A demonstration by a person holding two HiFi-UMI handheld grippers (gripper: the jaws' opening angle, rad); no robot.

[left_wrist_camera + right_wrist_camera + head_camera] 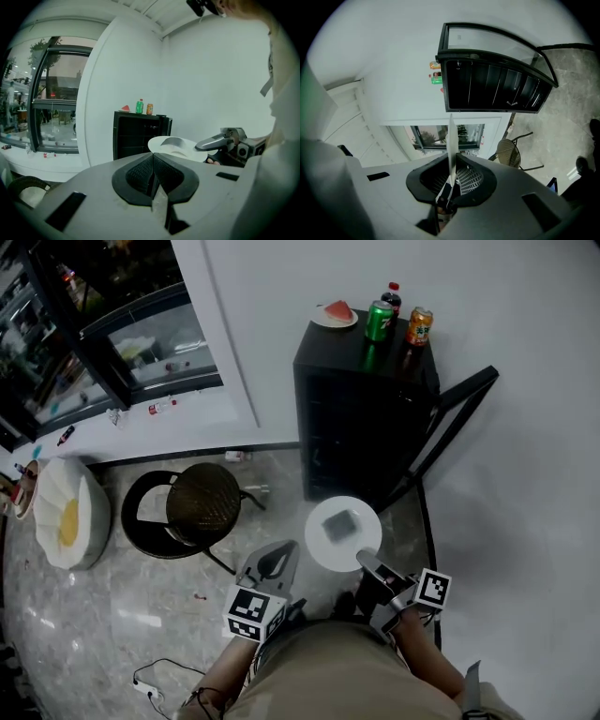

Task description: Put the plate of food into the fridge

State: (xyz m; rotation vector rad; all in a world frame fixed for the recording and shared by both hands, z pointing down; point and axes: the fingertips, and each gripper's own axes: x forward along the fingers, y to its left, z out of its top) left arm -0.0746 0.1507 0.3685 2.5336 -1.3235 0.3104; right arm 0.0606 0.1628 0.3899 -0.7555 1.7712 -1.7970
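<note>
A white plate (328, 542) carrying a grey piece of food (341, 524) is held level just in front of the black mini fridge (361, 418). My right gripper (367, 559) is shut on the plate's near rim. In the right gripper view the plate (451, 145) shows edge-on between the jaws, with the fridge (490, 86) beyond and its glass door (506, 40) swung open. My left gripper (272, 564) hangs left of the plate, apart from it, shut on nothing. The left gripper view shows its closed jaws, the plate (176, 146) and the fridge (140, 133).
On the fridge top stand a small plate of watermelon (336, 313), a green can (379, 321), an orange can (418, 325) and a dark bottle (392, 296). The open door (459, 418) juts right. A round black chair (200, 504) and a white cushion (67, 512) sit left.
</note>
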